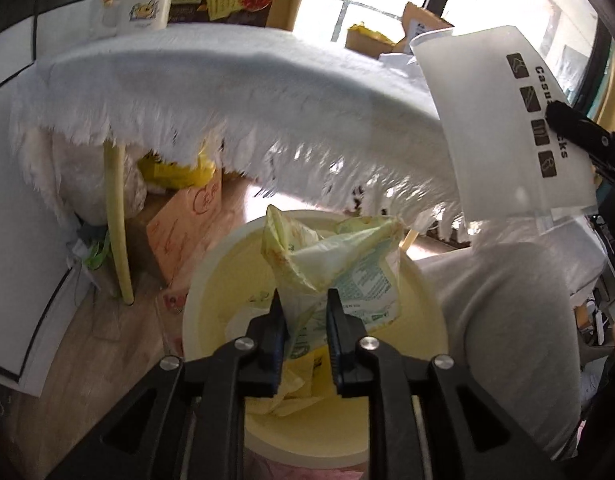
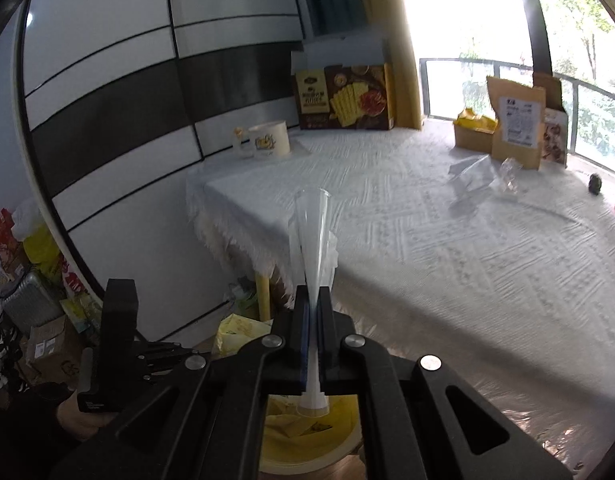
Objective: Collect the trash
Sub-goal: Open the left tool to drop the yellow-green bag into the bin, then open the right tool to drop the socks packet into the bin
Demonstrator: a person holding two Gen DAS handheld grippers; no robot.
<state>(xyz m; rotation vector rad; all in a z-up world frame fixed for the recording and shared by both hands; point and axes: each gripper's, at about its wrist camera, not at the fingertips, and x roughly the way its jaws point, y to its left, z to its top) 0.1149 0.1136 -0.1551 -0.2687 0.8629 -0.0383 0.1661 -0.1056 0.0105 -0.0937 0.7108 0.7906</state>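
Observation:
In the left wrist view my left gripper [image 1: 303, 300] hangs over a pale yellow trash bin [image 1: 423, 304] on the floor. Its fingers are parted around a crumpled yellow-green wrapper [image 1: 335, 260] that sits above the bin. My right gripper [image 2: 313, 296] is shut on a frosted white plastic package [image 2: 313, 240], seen edge-on. The same package [image 1: 503, 120], with black printing, shows at the upper right of the left wrist view, held over the table edge. The bin [image 2: 307, 444] lies under the right gripper.
A table [image 2: 427, 220] with a white fringed cloth stands beside the bin. On it are a cracker box [image 2: 345, 96], a paper cup [image 2: 269, 140], clear plastic wrap [image 2: 483, 176] and brown cartons [image 2: 515, 128]. Boxes and bags [image 1: 183, 220] lie under the table.

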